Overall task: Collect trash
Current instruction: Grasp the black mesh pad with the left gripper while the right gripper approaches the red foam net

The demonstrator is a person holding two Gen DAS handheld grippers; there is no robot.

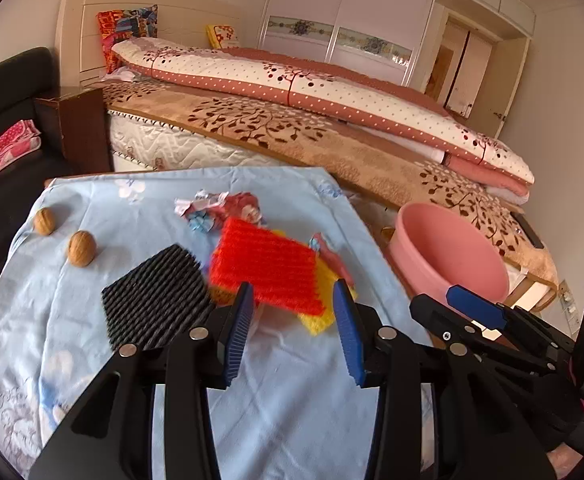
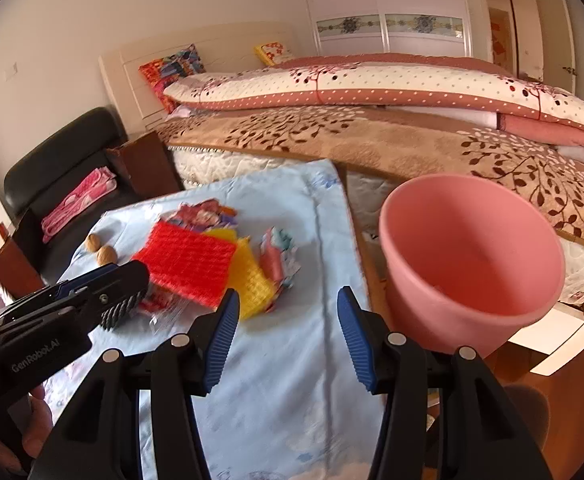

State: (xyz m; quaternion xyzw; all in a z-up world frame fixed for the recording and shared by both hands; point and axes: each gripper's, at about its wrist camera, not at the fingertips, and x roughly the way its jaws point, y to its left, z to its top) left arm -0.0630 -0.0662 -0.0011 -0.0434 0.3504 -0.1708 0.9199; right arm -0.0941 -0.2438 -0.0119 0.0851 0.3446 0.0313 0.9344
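The trash — red mesh (image 1: 266, 266), yellow mesh (image 2: 250, 280), crumpled wrappers (image 1: 220, 210) — lies heaped on my blue cloth (image 1: 276, 400), pink bin (image 2: 472, 256) just beside the table. My left gripper (image 1: 294, 320) and right gripper (image 2: 288, 328) both hang released, grasping nothing.

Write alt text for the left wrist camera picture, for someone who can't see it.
The open left gripper points down at a light blue cloth holding a red mesh pad, a yellow pad, a black ribbed pad, crumpled paper and two walnuts. A pink bin stands right; a bed lies behind.
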